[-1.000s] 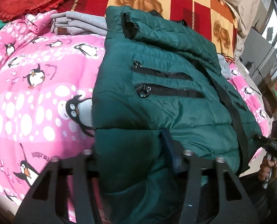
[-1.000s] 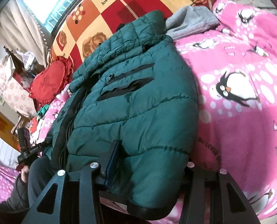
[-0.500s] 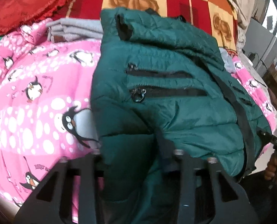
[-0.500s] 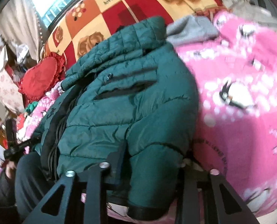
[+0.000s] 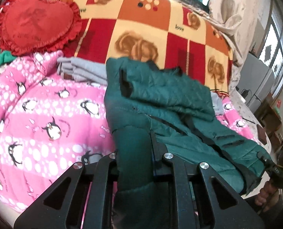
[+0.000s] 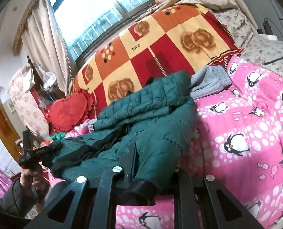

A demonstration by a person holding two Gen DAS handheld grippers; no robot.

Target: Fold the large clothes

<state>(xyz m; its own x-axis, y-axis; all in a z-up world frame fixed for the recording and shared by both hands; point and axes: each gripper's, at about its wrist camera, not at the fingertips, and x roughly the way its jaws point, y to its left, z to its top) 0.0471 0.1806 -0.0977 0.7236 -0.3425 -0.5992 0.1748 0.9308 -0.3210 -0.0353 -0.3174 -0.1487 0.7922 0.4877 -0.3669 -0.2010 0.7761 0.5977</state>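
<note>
The black two-finger left gripper (image 5: 135, 152) is clamping a thick fold of the dark green quilted puffer jacket (image 5: 160, 103), the padded fabric bulging up between its closed-in fingers and spilling down over the linkage. The black two-finger right gripper (image 6: 156, 164) is pinching the jacket (image 6: 151, 114) at a sleeve end, whose black knit cuff (image 6: 139, 190) is hanging just in front of its frame; how tightly those fingers are meeting is hard to judge, since the cloth is hiding them. From both grips the jacket is stretching away across the pink penguin-print quilt (image 5: 36, 118), its black front zip strip running toward the collar, with the far part lying doubled over itself. Just beyond the jacket, a folded grey knit garment (image 5: 80, 70) is resting on the quilt. Behind it, a red, orange and cream rose-patterned blanket (image 5: 141, 19) is rising, with a red heart-shaped frilled cushion (image 5: 34, 22) leaning against it. In the right wrist view, a bright window (image 6: 95, 9) with beige curtains is showing above.
</note>
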